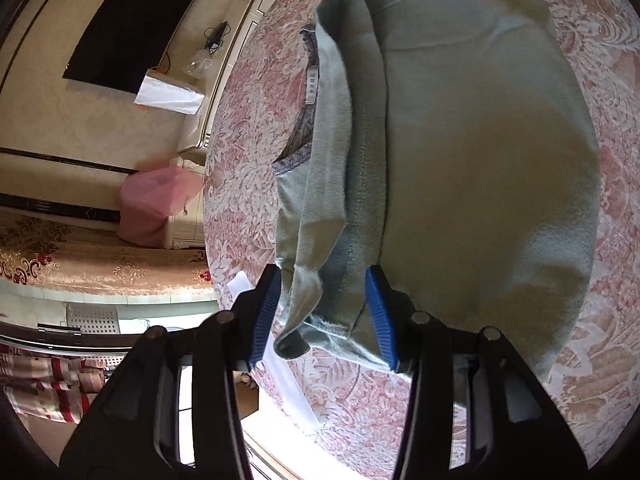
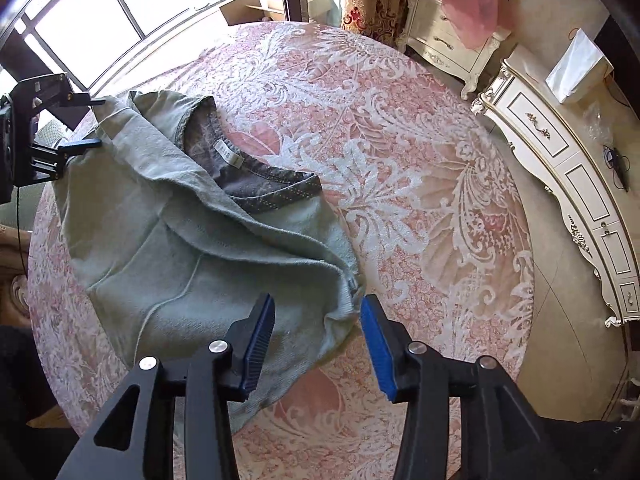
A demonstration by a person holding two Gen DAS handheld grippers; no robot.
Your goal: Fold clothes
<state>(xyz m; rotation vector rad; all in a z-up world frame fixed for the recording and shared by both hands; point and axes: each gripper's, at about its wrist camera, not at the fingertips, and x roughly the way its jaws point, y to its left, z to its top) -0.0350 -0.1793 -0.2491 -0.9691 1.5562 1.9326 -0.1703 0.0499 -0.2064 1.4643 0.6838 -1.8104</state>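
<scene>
A pale green shirt (image 2: 168, 248) lies on a round bed with a pink and white floral cover (image 2: 400, 160). Its grey collar and white label (image 2: 230, 156) show, and one side is folded over in a ridge. My right gripper (image 2: 316, 340) stands open just above the folded corner, with the pads off the cloth. In the left wrist view the shirt (image 1: 460, 160) fills the middle. My left gripper (image 1: 322, 316) is open astride a bunched fold at the near edge. It also shows at the shirt's far corner as the left gripper (image 2: 98, 122).
The bed's edge (image 1: 216, 200) drops off left of the shirt. A white dresser (image 2: 560, 152) with a white paper bag (image 2: 576, 68) runs along the right. A nightstand (image 2: 444, 44) carries a pink cloth. Large windows (image 2: 100, 20) stand behind the bed.
</scene>
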